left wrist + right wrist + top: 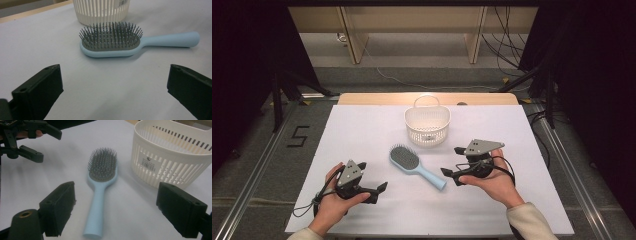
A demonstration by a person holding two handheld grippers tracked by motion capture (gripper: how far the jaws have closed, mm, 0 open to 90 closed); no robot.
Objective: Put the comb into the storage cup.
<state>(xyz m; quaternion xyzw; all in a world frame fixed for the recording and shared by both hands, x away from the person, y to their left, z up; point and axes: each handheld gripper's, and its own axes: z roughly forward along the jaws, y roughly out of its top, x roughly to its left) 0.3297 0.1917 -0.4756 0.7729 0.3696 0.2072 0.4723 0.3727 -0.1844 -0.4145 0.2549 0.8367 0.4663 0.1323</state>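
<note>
Between the two spread, empty grippers, left [373,189] and right [451,161], the blue hairbrush [416,165], untouched.

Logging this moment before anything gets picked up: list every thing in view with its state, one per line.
Hairbrush: flat on the white table cover, bristles up, untouched, handle toward the right claw.
Basket: upright behind the brush; what it holds can't be told.
Left claw: open, holding nothing, off to the brush's left.
Right claw: open, holding nothing, near the handle's end.
</note>
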